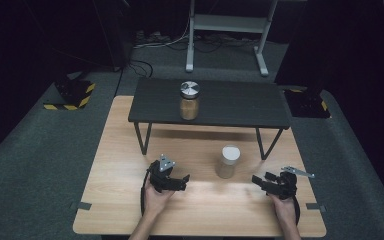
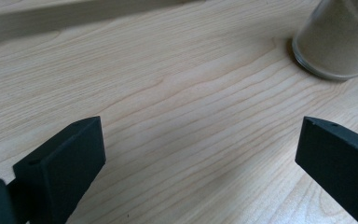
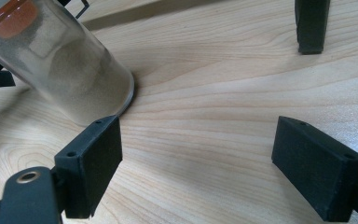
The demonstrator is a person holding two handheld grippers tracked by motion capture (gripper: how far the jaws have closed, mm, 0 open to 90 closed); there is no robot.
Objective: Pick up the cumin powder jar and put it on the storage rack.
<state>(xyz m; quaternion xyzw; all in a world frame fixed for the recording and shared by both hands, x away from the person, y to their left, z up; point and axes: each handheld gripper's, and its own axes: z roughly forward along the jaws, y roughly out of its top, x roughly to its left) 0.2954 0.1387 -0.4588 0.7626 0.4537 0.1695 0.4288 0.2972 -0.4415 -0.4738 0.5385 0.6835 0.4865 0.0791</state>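
The left gripper has its two black fingers spread wide over bare wood — nothing between them. It lies low in the lower centre-left of the high view, pointing toward frame right, cradled from below by the person's left hand, whose forearm comes up from the bottom edge. The right gripper mirrors it in the lower right, pointing toward frame left, its fingers likewise parted and empty, held by the right hand.

Between the two grippers, slightly farther up the frame, a clear glass jar of tan powder with a pale lid stands on the light wooden table — apart from both. In the right gripper view this jar sits just beyond the left-hand finger; in the left gripper view its base shows at upper right.

A low black metal-legged shelf stands across the table's upper part, carrying a second powder-filled glass jar with a silver lid.
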